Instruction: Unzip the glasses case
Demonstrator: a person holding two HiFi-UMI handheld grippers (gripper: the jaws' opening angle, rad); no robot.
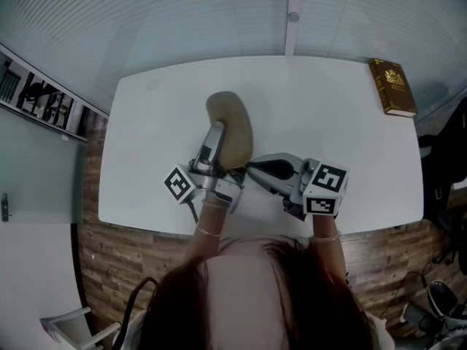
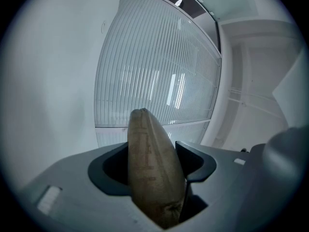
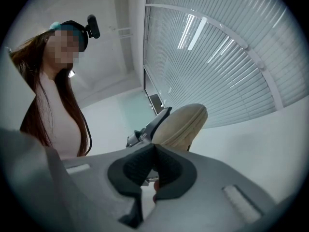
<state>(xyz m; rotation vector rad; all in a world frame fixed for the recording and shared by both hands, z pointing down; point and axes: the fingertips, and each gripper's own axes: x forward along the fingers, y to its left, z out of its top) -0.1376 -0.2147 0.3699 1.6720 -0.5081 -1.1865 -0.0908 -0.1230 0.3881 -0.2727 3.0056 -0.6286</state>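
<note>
Head view: tan glasses case sits tilted above the white table, near its front edge. Left gripper is clamped across the case's near half, pads pressing on both sides. Right gripper is at the case's near end with its jaws closed together; whether they pinch anything cannot be made out. Brown book lies at the far right corner.

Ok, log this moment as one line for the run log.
left gripper: shut on glasses case | right gripper: jaws together beside case's near end | case: looks closed
</note>
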